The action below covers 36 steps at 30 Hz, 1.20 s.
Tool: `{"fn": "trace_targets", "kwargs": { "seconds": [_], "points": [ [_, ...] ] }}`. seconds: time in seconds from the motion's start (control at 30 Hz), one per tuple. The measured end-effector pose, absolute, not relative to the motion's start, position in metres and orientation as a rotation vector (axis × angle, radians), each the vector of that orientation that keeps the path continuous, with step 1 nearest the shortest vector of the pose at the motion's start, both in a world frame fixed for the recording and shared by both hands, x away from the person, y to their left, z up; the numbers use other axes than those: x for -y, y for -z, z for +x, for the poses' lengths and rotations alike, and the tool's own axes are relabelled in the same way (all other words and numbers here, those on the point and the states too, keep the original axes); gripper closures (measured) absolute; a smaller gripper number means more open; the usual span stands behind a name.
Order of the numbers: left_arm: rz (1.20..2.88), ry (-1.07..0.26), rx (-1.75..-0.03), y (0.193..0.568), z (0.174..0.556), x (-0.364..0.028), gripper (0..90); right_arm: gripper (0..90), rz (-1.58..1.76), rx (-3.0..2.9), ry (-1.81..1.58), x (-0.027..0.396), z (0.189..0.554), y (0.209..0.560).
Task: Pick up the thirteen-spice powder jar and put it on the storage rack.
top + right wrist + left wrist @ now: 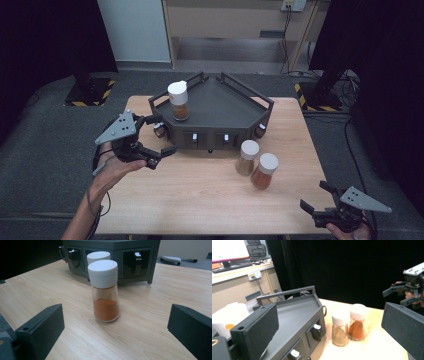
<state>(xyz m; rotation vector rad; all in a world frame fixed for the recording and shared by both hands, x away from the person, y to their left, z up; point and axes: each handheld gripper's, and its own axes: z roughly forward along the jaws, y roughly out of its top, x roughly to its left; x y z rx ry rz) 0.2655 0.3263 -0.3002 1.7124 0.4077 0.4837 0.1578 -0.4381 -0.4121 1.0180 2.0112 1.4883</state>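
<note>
A dark grey angular rack [225, 102] stands at the table's far middle, with one white-capped spice jar [178, 101] on its left side. Two more white-capped jars stand on the table in front of it: a tan-filled one [247, 157] [340, 325] and an orange-filled one [264, 170] [357, 321] [104, 290]. My left gripper [160, 136] hovers open just left of the rack's front corner, nothing between its jaws. My right gripper [316, 196] is open near the table's front right corner, pointing at the orange jar [104, 290], which hides most of the tan jar [98, 256].
The wooden table [200, 200] has bare surface across its front and left. The rack's front face carries small drawers with knobs [225, 137]. Beyond the table are grey carpet, a cabinet [235, 25] and black stands with hazard-striped bases [90, 92].
</note>
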Motion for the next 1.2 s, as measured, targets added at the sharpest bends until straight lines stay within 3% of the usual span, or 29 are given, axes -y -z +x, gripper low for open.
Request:
{"fn": "trace_targets", "kwargs": {
  "seconds": [1.2],
  "points": [
    [1.739, -0.486, -0.540, 0.388, 0.223, -0.351, 0.0, 1.4, 1.017, -2.014, -1.476, 0.437, 0.157, 0.411]
  ]
}}
